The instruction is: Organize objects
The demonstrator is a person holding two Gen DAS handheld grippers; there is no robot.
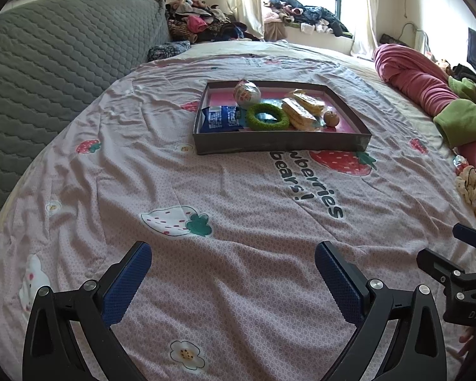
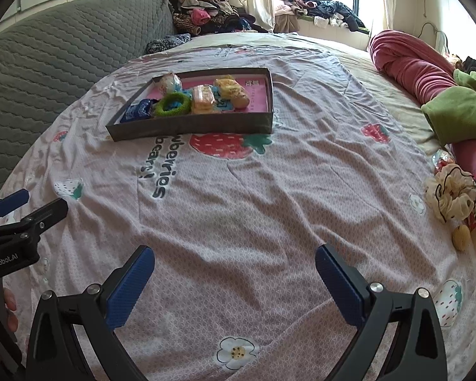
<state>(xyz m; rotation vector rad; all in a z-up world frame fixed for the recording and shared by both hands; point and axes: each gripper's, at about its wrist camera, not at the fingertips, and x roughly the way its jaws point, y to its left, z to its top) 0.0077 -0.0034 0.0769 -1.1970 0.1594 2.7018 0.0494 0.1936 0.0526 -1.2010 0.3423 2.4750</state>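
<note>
A dark shallow box tray [image 1: 279, 142] [image 2: 190, 127] with a pink floor sits on the bed. In it lie a blue snack packet [image 1: 220, 117] [image 2: 138, 110], a green fuzzy ring [image 1: 266, 115] [image 2: 172, 104], two yellow wrapped snacks [image 1: 301, 109] [image 2: 203, 97], a round wrapped ball [image 1: 247, 92] [image 2: 170, 83] and a small brown fruit [image 1: 330, 117] [image 2: 241, 102]. My left gripper [image 1: 233, 273] is open and empty, low over the sheet well short of the tray. My right gripper [image 2: 234, 274] is open and empty too, beside it.
The pink strawberry-print sheet [image 1: 206, 190] covers the bed. A grey quilted headboard [image 1: 47, 63] is at left. Pink and green bedding [image 2: 428, 89] lies along the right edge, with a cream scrunchie [image 2: 453, 197] and a small yellow object [image 2: 461, 237] beside it. Clothes are piled by the window [image 2: 317, 9].
</note>
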